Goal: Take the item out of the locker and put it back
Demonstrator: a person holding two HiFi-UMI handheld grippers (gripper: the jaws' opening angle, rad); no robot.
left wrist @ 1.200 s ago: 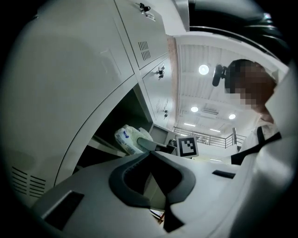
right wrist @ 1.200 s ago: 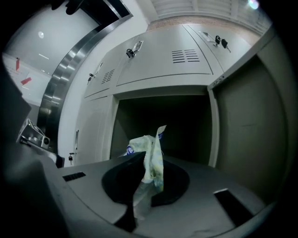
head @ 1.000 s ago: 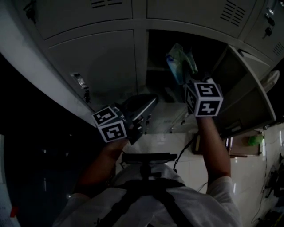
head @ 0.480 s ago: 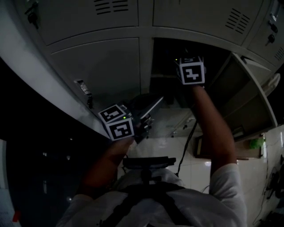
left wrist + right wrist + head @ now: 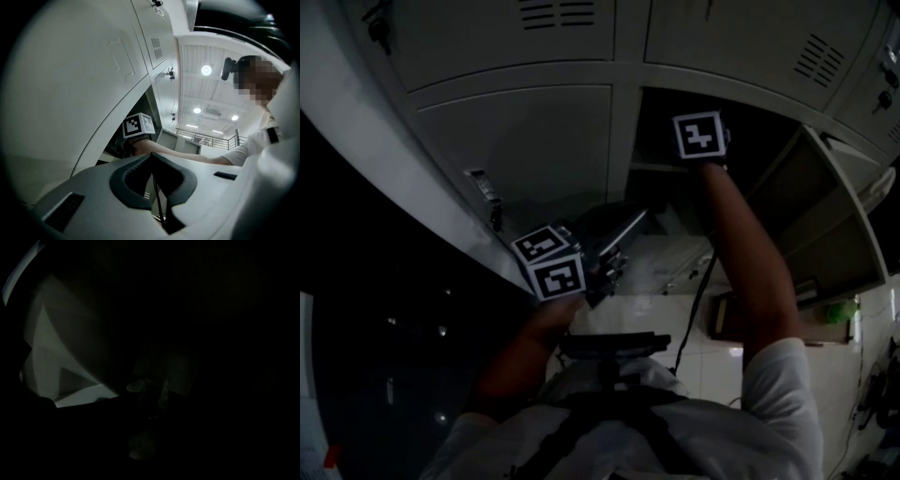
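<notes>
Right claw (image 5: 700, 136) deep in the open locker (image 5: 630, 131) at 12 o'clock, jaws opening. The item (image 5: 161, 376) is a faint shape between them. Left claw (image 5: 151, 159) closed, empty, 7 o'clock. Risk: too dark to confirm release, so withdrawing could snag the item and drag it out.

The locker (image 5: 516, 141) is a bank of pale grey metal doors, and the upper ones are cut with vent slots. One compartment (image 5: 661, 131), at 1 o'clock in the head view, stands open, its inside almost black. Its door (image 5: 825, 220) is swung out toward 3 o'clock, with the inner face showing. In the right gripper view the compartment's inside is dark except for a pale grey wall panel at 9 o'clock. The item (image 5: 150, 386), a dim greenish, crumpled-looking packet, shows faintly just below the centre of that view, inside the compartment. Its outline, its pose and what it rests on cannot be made out.
</notes>
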